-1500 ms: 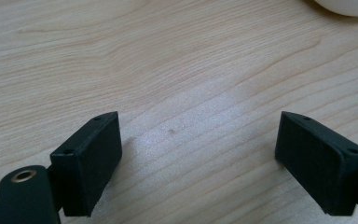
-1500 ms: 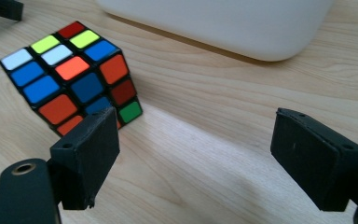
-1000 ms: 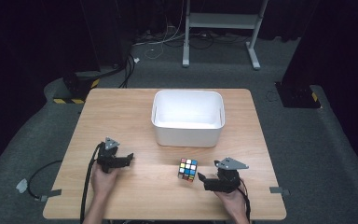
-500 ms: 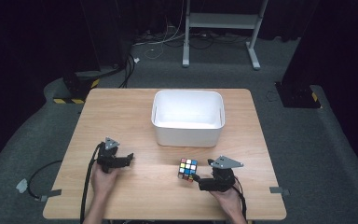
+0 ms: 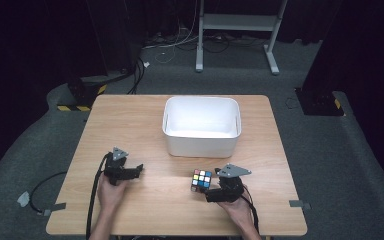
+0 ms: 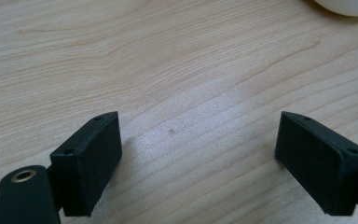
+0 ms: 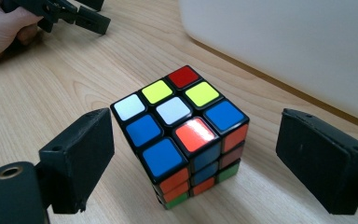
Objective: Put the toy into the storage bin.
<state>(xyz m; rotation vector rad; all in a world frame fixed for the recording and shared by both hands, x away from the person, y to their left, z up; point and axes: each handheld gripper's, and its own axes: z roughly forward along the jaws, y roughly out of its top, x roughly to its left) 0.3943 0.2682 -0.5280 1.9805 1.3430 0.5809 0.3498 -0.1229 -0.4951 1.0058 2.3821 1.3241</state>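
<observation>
Puzzle cube (image 7: 182, 135) sits between the right gripper's (image 7: 193, 161) wide-apart jaws, near the empty white tub (image 5: 201, 125).

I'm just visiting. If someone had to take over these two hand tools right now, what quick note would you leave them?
Right gripper: open, fingers either side of the puzzle cube, not touching it.
Left gripper: open over bare table, holding nothing.
Cube stands on the table in front of the white bin.
Done: right gripper lined up on the cube.
Left: close on the cube and lift it, probably into the bin.
</observation>
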